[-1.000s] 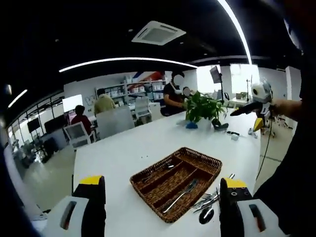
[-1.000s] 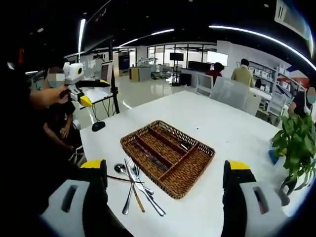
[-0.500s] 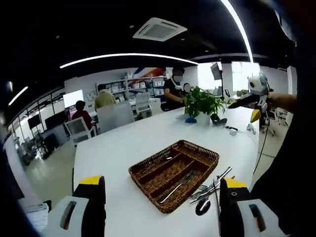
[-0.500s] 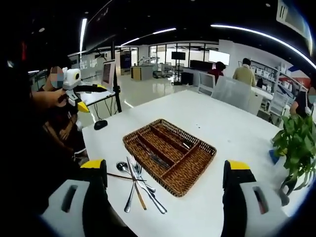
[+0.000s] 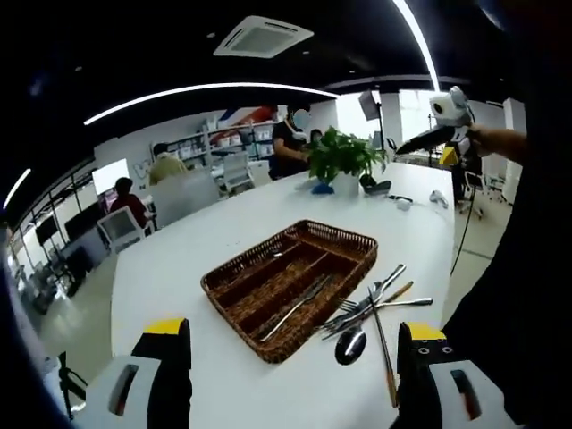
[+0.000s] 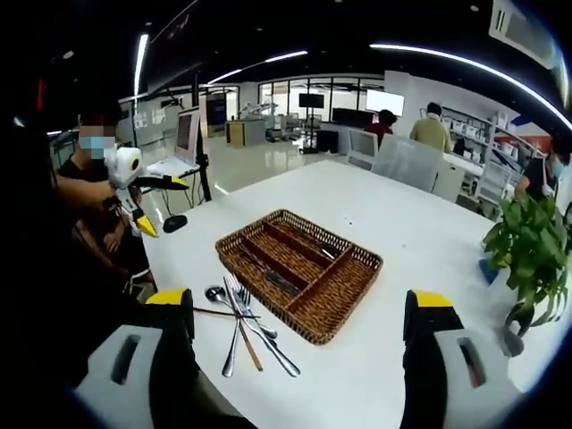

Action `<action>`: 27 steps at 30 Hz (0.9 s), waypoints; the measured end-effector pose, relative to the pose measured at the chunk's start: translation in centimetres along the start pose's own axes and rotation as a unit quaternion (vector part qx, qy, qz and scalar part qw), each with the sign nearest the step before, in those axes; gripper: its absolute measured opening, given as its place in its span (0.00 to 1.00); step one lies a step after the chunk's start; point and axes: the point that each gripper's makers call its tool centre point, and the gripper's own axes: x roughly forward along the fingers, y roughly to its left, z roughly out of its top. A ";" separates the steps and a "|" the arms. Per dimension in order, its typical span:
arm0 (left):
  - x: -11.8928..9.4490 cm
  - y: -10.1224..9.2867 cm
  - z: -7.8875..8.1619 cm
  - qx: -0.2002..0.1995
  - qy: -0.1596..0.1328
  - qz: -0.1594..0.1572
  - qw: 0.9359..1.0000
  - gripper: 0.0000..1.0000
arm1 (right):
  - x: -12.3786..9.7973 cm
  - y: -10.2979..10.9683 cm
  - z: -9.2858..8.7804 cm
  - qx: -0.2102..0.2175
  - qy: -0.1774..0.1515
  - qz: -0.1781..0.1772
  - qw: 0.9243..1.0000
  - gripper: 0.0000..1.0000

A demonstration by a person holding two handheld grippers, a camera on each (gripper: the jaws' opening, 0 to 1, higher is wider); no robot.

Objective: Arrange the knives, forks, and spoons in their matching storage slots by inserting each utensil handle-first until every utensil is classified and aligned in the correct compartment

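Note:
A brown wicker cutlery tray (image 5: 288, 284) (image 6: 301, 273) with long compartments sits on the white table. A fork (image 5: 295, 307) lies in one slot, and a few pieces (image 6: 279, 281) rest in the slots. Beside the tray lies a loose pile of utensils (image 5: 371, 308) (image 6: 243, 323): forks, a spoon (image 5: 350, 345), a knife and a brown-handled piece. My left gripper (image 5: 290, 375) stands open above the near table edge, nothing between its jaws. My right gripper (image 6: 299, 357) is open too, held above the table short of the tray. Each gripper appears far off in the other's view, held up in a hand (image 5: 444, 121) (image 6: 134, 179).
The white table (image 5: 223, 232) (image 6: 420, 241) runs far back. A potted plant (image 5: 340, 161) (image 6: 527, 255) and small items stand at its far end. Several people sit or stand at desks behind. A black mouse-like object (image 6: 175, 222) lies near the table corner.
Both cameras have shifted. In the left gripper view the tray and pile now sit lower-left and closer. In the right gripper view the scene barely moved; the other gripper dropped lower.

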 end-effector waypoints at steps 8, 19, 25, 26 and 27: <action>3.9 -3.4 -3.6 0.040 0.034 -0.040 0.998 0.90 | -0.1 -0.5 -0.5 0.005 0.004 -0.001 1.000 0.99; 6.8 -6.4 -7.5 0.028 0.080 -0.081 0.993 0.80 | 0.4 -0.6 0.0 0.009 -0.002 -0.007 1.000 0.99; 7.8 -9.0 -9.0 0.018 0.114 -0.116 0.986 0.63 | 0.7 -0.7 0.1 0.009 0.000 -0.005 1.000 0.99; 7.9 -9.2 -9.2 0.017 0.114 -0.113 0.987 0.56 | 0.7 -0.7 0.2 0.010 -0.002 -0.006 1.000 0.99; 8.1 -9.5 -9.6 0.032 0.115 -0.112 0.986 0.51 | 0.7 -0.8 0.2 0.011 -0.003 -0.007 1.000 0.99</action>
